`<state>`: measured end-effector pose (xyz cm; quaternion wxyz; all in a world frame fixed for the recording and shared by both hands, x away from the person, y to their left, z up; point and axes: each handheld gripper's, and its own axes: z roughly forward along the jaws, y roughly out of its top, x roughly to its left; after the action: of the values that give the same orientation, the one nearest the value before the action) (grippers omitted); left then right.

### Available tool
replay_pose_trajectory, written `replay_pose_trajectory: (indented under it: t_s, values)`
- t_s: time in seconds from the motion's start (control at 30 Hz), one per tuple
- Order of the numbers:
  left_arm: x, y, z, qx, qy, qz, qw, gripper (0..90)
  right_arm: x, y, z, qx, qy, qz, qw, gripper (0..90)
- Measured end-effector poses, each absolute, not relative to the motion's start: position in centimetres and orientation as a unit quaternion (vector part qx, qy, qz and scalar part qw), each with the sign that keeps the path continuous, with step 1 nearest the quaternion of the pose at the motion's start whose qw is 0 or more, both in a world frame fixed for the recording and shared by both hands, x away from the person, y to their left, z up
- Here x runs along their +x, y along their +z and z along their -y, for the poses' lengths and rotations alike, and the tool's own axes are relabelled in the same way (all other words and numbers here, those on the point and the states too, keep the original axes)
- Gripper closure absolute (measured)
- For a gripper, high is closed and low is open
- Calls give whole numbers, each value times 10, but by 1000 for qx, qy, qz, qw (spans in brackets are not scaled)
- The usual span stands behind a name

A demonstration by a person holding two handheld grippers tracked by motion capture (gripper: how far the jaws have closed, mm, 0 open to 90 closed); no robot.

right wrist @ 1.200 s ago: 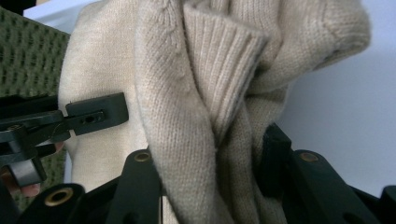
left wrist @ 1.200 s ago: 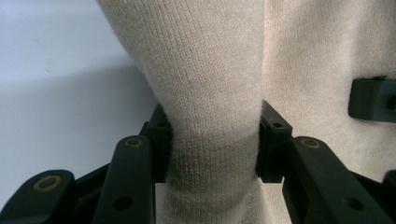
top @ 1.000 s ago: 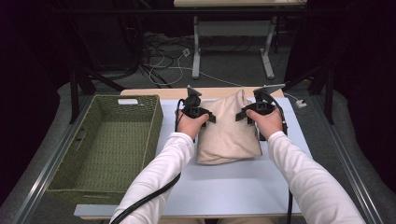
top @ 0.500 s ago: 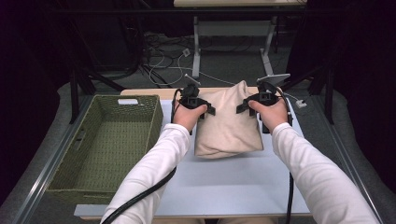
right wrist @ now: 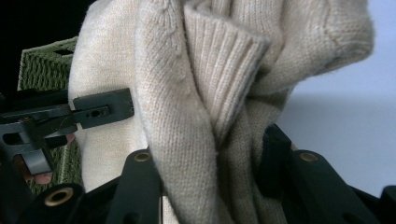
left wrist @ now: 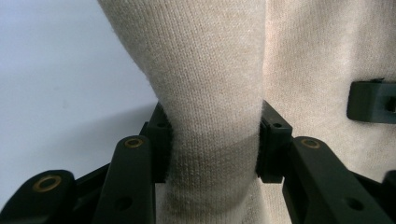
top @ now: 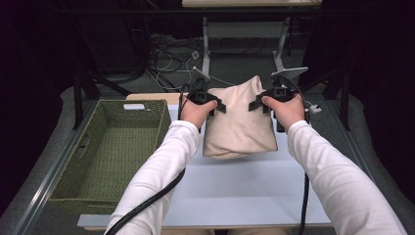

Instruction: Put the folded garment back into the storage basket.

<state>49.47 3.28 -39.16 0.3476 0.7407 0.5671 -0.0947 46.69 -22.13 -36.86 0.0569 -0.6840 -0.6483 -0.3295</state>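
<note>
A folded beige knitted sweater (top: 240, 120) hangs above the white table top (top: 244, 191), held up from both sides. My left gripper (top: 215, 105) is shut on its left edge, and my right gripper (top: 257, 104) is shut on its right edge. In the left gripper view a thick bunch of the sweater (left wrist: 212, 93) is squeezed between the two black jaws of the left gripper (left wrist: 212, 144). In the right gripper view, folds and a ribbed cuff of the sweater (right wrist: 224, 79) are clamped in the right gripper (right wrist: 215, 163), with the left gripper (right wrist: 100, 112) farther off.
A green woven basket (top: 73, 161) stands at the table's left, its side also in the right gripper view as the basket (right wrist: 44, 70). Cables and table legs lie on the floor behind. Black cables trail down past both sleeves.
Both hands have risen together, lifting the sweater off the table so that it now hangs higher between the grippers.
</note>
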Motion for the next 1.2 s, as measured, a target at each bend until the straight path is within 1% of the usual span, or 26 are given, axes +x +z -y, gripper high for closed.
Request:
replay_pose_trajectory:
  t_s: [0.53, 1.2]
  values:
    - [499, -371, -39, 747, -95, -562, 342, 584, 468, -350, 217, -686, -331, 644, 64, 604]
    - [513, -356, -66, 744, -92, -566, 342, 585, 483, -334, 188, -681, -336, 649, 57, 604]
